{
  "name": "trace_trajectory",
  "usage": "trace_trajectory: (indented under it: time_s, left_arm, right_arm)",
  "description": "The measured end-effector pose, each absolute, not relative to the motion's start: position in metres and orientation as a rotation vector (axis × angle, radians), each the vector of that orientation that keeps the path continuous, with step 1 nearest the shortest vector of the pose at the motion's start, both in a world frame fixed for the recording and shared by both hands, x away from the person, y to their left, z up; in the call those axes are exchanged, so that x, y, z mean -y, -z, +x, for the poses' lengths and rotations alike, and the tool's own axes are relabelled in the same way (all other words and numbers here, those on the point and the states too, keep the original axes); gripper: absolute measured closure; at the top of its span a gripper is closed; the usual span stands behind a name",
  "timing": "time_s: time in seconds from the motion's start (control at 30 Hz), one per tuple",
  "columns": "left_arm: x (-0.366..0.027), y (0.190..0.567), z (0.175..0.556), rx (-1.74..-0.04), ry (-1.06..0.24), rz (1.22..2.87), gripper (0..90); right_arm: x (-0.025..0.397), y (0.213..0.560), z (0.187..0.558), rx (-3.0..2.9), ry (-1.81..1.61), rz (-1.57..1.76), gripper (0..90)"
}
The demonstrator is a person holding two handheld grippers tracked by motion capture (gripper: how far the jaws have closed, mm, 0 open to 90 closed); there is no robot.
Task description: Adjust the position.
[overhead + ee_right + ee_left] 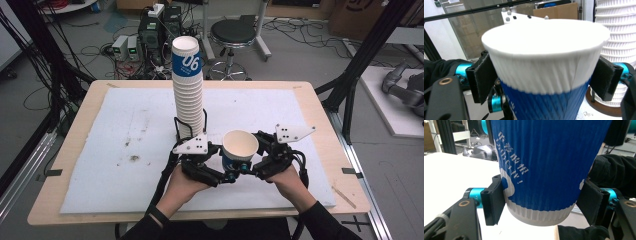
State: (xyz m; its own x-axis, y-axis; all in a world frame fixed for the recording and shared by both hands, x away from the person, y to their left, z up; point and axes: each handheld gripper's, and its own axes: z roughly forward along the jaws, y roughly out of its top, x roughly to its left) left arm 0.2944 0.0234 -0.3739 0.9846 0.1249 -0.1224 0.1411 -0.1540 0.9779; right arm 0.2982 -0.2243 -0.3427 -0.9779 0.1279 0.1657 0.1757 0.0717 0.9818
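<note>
A single paper cup (239,148), white at the rim and blue below, is held above the near middle of the worktop (120,150), between the two grippers. It stands roughly upright, its open mouth up and tipped slightly toward the person, its long axis close to vertical. Nothing can be seen inside it.

The left gripper (220,167) comes at it from the left and low. In the left gripper view the cup (544,170) sits between the two black jaws with its blue ribbed wall and white base band against both pads, so the jaws are closed onto its lower part. The right gripper (250,162) comes from the right. In the right gripper view the cup (544,72) sits between that gripper's jaws, with the pads pressed on the white band just under the rim, so it too has the cup clamped, higher up.

Just behind the left gripper, nearer the far edge and left of the worktop's centre, a tall stack of cups (188,90) stands upright, one nested in the next, the top one showing a blue band with white numerals. In the right gripper view the stack (616,50) rises just beyond the held cup on a brown base (604,106).
</note>
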Motion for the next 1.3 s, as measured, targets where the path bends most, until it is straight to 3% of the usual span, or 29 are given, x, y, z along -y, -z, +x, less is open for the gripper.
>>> trace_trajectory:
  time_s: [0.17,0.27,0.4,0.63,0.77,1.3]
  left_arm:
    - [-0.0237,0.3752,0.2951,-0.201,0.034,1.717,29.0]
    - [-0.0234,0.3742,0.2954,-0.201,0.049,1.7,22.3]
    - [-0.023,0.3713,0.2937,-0.195,0.044,1.685,20.5]
    - [-0.0249,0.3699,0.294,-0.205,0.055,1.654,20.7]
    - [-0.0262,0.3698,0.2939,-0.207,0.042,1.664,25.8]
    - [-0.0242,0.3707,0.2933,-0.189,0.031,1.681,25.6]
  right_arm:
    - [0.2247,0.3428,0.2971,2.287,2.094,-0.318,21.7]
    - [0.2244,0.3433,0.2966,2.291,2.094,-0.316,22.6]
    - [0.2225,0.3454,0.2965,2.29,2.094,-0.317,22.9]
    - [0.2189,0.348,0.2949,2.295,2.084,-0.322,23.1]
    - [0.2174,0.3495,0.2949,2.298,2.079,-0.312,22.9]
    - [0.219,0.3473,0.295,2.265,2.089,-0.313,20.8]
